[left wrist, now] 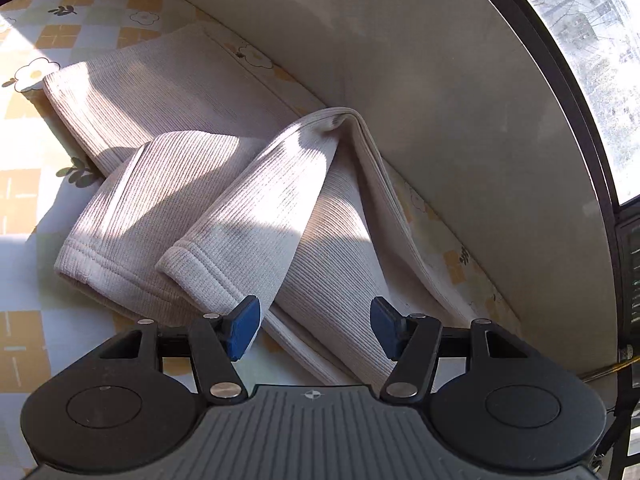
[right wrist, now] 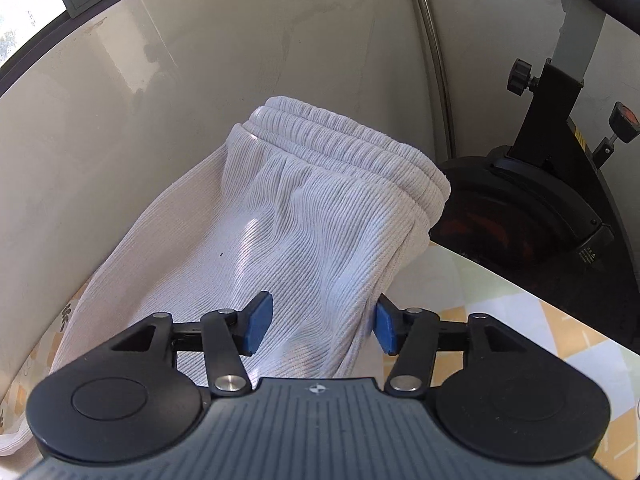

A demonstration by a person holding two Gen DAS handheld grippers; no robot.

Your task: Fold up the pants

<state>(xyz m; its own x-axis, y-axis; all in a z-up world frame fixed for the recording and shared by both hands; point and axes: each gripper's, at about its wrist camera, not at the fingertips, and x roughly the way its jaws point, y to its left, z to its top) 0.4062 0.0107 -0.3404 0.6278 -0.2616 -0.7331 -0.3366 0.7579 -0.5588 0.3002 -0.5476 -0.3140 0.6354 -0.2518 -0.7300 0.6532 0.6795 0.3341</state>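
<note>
Pants [right wrist: 304,216] lengthwise along wall [right wrist: 200,80]

The left wrist camera sits just behind the left gripper [left wrist: 315,326] and looks forward and down, close over the hemmed leg ends of the pants [left wrist: 224,208], toward the wall [left wrist: 420,60] beyond. The right wrist camera rides behind the right gripper [right wrist: 320,324], facing the pants' waistband [right wrist: 348,148] up close. Both views share the pants and the wall.

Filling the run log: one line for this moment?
task fold pants | pants bunched on table | left gripper open | right gripper open at waistband
</note>
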